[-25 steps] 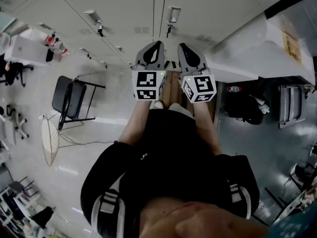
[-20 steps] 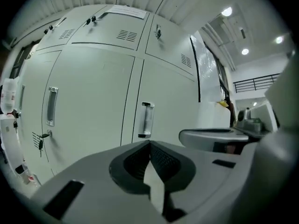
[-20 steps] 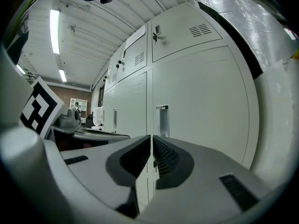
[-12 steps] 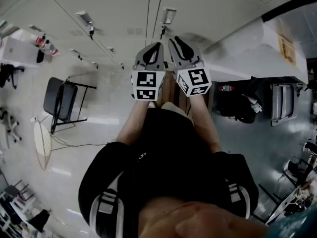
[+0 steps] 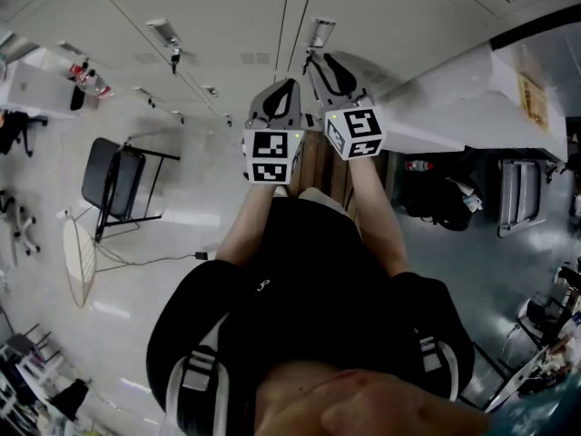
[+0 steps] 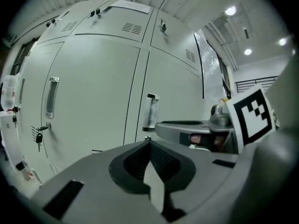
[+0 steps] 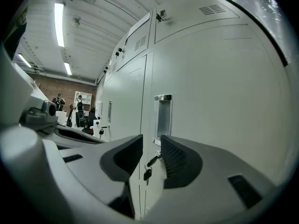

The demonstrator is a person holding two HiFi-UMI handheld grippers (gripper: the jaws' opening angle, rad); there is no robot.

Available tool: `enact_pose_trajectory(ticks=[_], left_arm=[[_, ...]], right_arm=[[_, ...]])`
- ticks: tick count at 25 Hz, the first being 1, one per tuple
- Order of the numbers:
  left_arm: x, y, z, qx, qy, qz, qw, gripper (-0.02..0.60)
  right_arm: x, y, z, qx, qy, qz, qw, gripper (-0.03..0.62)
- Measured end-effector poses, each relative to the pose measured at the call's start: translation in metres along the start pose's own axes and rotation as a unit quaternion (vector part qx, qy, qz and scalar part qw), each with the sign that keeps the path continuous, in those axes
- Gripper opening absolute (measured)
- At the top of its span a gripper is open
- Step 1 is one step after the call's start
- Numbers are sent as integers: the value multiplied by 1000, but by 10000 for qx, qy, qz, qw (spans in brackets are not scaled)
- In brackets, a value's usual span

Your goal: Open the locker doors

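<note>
A wall of pale grey lockers (image 5: 227, 25) faces me, all doors closed. My right gripper (image 7: 151, 139) is close to one door, just below its recessed handle (image 7: 162, 115). Its jaws are opening, and a key (image 7: 149, 163) with a hanging fob sticks out of the lock in the gap between them, untouched by either pad. In the head view the right gripper (image 5: 329, 69) reaches nearly to that handle (image 5: 320, 33). My left gripper (image 6: 148, 143) is shut on nothing and hangs back from the neighbouring door and its handle (image 6: 150, 112). It sits lower in the head view (image 5: 280, 100).
A black folding chair (image 5: 116, 182) stands on the floor to the left. A white counter (image 5: 472, 98) juts out at the right, with a dark bag (image 5: 445, 198) below it. More keys (image 6: 39, 135) hang from a locker further left.
The right gripper has moved forward to the locker door's handle and its jaws have gone from shut to open. The left gripper has stayed shut and barely moved.
</note>
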State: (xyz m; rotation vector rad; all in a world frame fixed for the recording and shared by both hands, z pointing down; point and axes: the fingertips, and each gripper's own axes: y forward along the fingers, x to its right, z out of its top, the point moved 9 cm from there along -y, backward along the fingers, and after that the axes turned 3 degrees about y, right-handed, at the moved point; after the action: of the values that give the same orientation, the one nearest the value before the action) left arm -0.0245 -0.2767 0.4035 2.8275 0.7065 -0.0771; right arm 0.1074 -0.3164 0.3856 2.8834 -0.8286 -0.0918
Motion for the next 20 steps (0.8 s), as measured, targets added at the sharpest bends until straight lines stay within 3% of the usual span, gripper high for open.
enact_pose_trajectory(ticks=[8, 20], left_arm=[[-17, -3, -1, -6, -140, 214, 9997, 11], [-28, -11, -2, 16, -189, 343, 9992, 11]], right_arm=[[-1, 26, 8, -116, -175, 20, 9998, 161], [-7, 45, 17, -128, -264, -151, 9995, 164]])
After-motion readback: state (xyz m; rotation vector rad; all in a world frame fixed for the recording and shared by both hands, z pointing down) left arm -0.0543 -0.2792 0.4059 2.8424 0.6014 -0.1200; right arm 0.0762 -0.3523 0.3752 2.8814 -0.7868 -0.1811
